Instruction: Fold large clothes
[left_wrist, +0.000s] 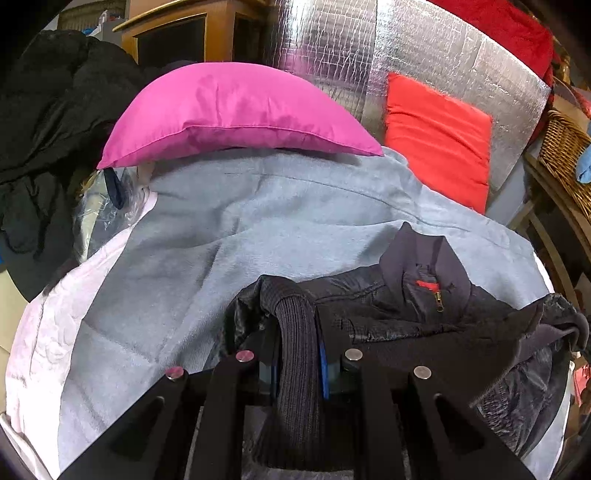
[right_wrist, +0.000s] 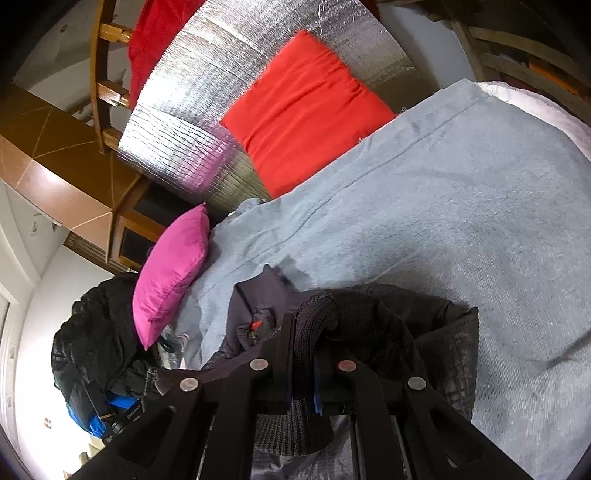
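place: home bedroom | signs: bed (left_wrist: 184, 240) under grey blanket; pink pillow (left_wrist: 236, 114); red cushion (left_wrist: 439, 147); wooden cabinet (left_wrist: 177, 33); wicker basket (left_wrist: 565, 155)

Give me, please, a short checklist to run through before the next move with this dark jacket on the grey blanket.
1. Left gripper shut on the jacket's ribbed knit band: ok.
2. Right gripper shut on a ribbed knit band too: ok.
3. Jacket lies on the grey blanket, collar and zip showing: ok.
4. Bare blanket beyond the jacket for laying it out: ok.
5. Pink cushion and red cushion lie apart from the jacket: ok.
6. Whether both grips hold the hem or a cuff: cannot tell.
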